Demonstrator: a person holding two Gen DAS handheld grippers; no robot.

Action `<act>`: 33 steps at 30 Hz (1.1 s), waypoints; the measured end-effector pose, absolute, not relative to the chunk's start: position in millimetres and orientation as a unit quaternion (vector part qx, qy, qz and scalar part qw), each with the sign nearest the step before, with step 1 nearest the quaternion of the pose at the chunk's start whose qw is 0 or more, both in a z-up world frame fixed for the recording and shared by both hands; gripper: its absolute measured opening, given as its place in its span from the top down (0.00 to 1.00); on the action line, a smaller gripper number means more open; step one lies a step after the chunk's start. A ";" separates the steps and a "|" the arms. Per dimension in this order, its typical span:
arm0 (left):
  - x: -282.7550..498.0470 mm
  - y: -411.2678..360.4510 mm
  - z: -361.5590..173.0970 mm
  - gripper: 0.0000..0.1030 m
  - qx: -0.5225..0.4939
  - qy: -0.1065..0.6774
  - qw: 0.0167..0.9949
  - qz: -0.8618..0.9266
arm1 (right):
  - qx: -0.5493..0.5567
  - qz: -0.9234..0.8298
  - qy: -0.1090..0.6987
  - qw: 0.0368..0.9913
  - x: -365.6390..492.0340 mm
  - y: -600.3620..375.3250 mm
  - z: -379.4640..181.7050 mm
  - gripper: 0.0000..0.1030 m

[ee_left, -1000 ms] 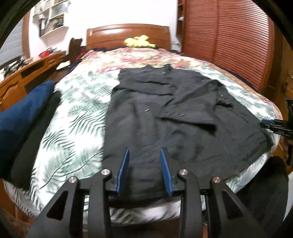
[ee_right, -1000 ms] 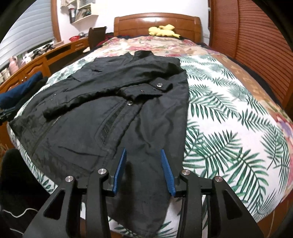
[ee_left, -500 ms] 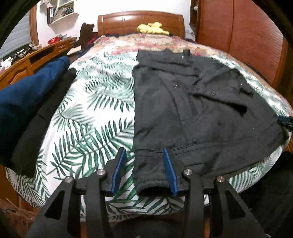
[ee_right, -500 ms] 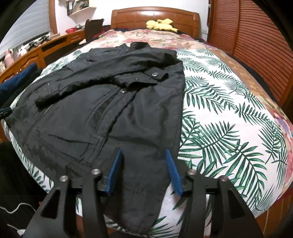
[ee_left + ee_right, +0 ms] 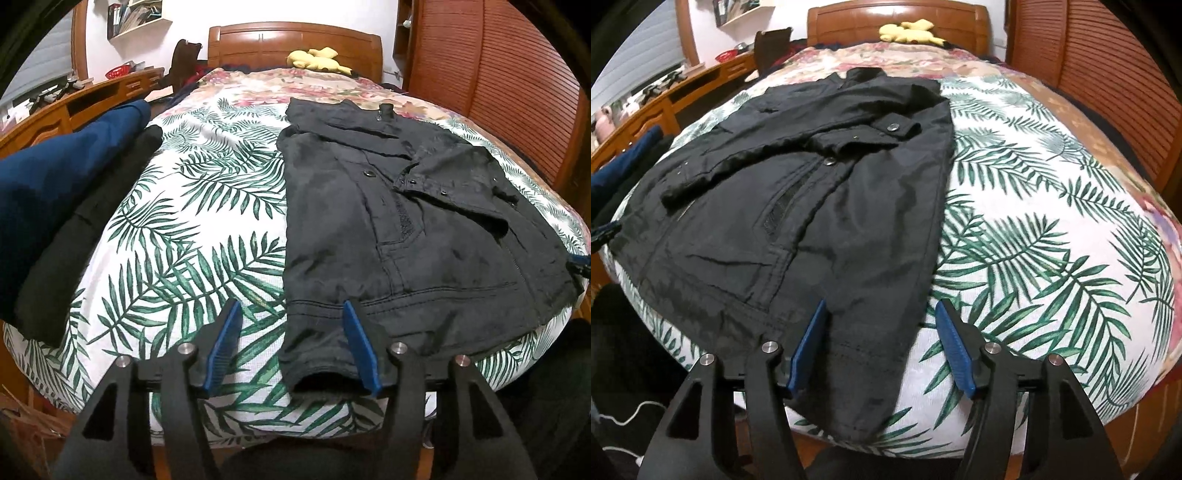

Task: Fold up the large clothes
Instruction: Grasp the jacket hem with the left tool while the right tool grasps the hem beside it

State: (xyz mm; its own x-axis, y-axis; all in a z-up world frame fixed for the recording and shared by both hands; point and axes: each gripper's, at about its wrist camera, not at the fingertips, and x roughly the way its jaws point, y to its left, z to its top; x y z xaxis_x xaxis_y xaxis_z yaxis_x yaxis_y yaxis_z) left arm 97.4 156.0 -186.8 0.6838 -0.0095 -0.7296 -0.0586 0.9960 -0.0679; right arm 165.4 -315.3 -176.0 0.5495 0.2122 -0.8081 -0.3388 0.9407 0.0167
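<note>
A black jacket (image 5: 406, 229) lies spread flat on the palm-leaf bedsheet (image 5: 192, 236), collar toward the headboard and both sleeves folded across the front. My left gripper (image 5: 291, 306) hovers at the hem's left corner. Its jaws are opening; the jacket's left edge runs between the blue fingers (image 5: 225, 332), untouched by the pads. My right gripper (image 5: 882, 304) is over the hem's right corner of the jacket (image 5: 812, 206). Its jaws are opening too, with the cloth edge between the fingers (image 5: 955, 347) and not pinched.
A folded blue garment (image 5: 55, 177) and a black one (image 5: 85, 229) lie along the bed's left side. A yellow plush toy (image 5: 317, 59) rests at the wooden headboard (image 5: 291, 40). A desk (image 5: 92, 99) stands on the left, slatted wardrobe doors (image 5: 498, 74) on the right.
Both grippers' jaws have widened. The left gripper has shifted left and down from the middle of the hem to its left corner. The right gripper has come slightly closer to the hem.
</note>
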 end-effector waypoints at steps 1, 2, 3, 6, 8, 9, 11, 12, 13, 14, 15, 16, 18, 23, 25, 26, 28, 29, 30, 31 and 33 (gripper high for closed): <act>97.2 156.6 -186.2 0.45 -0.044 0.397 0.917 0.014 | -0.071 0.164 0.451 0.875 164.0 -313.7 -176.4 0.39; 97.1 156.5 -186.1 0.45 -0.047 0.397 0.917 0.015 | -0.072 0.170 0.453 0.872 162.5 -311.7 -176.8 0.41; 96.7 156.5 -185.9 0.45 -0.049 0.396 0.917 0.016 | -0.071 0.175 0.453 0.871 161.5 -310.2 -176.6 0.47; 95.1 156.9 -185.2 0.45 -0.053 0.395 0.917 0.016 | -0.068 0.193 0.453 0.868 158.4 -305.9 -174.8 0.59; 93.4 157.0 -185.7 0.45 -0.055 0.393 0.918 0.016 | -0.062 0.198 0.448 0.870 156.2 -306.3 -170.7 0.63; 92.6 156.9 -185.7 0.45 -0.055 0.393 0.918 0.015 | -0.057 0.200 0.446 0.871 155.2 -306.9 -168.9 0.63; 90.1 157.6 -185.9 0.45 -0.056 0.394 0.917 0.013 | -0.055 0.200 0.451 0.868 152.9 -308.5 -168.8 0.63; 89.2 157.6 -186.0 0.45 -0.057 0.394 0.917 0.011 | -0.062 0.196 0.454 0.867 152.1 -307.9 -169.9 0.63; 87.8 157.2 -186.1 0.45 -0.057 0.394 0.917 0.009 | -0.071 0.193 0.458 0.865 149.9 -307.7 -172.2 0.63; 86.5 156.6 -186.2 0.45 -0.056 0.394 0.917 0.008 | -0.074 0.191 0.461 0.864 148.3 -308.6 -173.8 0.63; 84.9 155.6 -185.9 0.45 -0.055 0.394 0.917 0.006 | -0.074 0.190 0.466 0.861 146.3 -310.3 -175.4 0.63; 83.9 154.8 -185.6 0.45 -0.056 0.394 0.917 0.005 | -0.073 0.190 0.470 0.859 144.0 -312.2 -176.4 0.63; 80.9 153.0 -184.4 0.45 -0.063 0.394 0.917 -0.003 | -0.079 0.194 0.476 0.854 141.3 -313.7 -179.6 0.63; 74.2 145.7 -181.9 0.46 -0.075 0.387 0.918 -0.032 | -0.060 0.207 0.465 0.859 143.0 -314.5 -178.5 0.66; 73.3 143.1 -181.7 0.46 -0.072 0.385 0.919 -0.033 | -0.059 0.216 0.443 0.868 140.7 -309.8 -170.8 0.70; 73.5 142.6 -182.0 0.46 -0.072 0.385 0.919 -0.032 | -0.062 0.222 0.425 0.875 137.7 -306.2 -164.2 0.70; 74.2 142.3 -182.4 0.47 -0.075 0.384 0.919 -0.033 | -0.072 0.232 0.403 0.883 133.8 -299.5 -154.0 0.70; 74.5 142.8 -182.8 0.47 -0.078 0.384 0.920 -0.034 | -0.071 0.236 0.398 0.884 134.2 -297.2 -150.3 0.70; 74.6 143.1 -183.3 0.47 -0.079 0.383 0.920 -0.035 | -0.069 0.238 0.399 0.883 136.6 -295.6 -148.9 0.70; 74.7 143.1 -184.0 0.47 -0.079 0.383 0.920 -0.035 | -0.069 0.236 0.401 0.883 139.0 -294.3 -148.6 0.70; 75.6 142.9 -186.6 0.47 -0.073 0.386 0.919 -0.033 | -0.067 0.233 0.407 0.881 143.8 -293.2 -151.0 0.70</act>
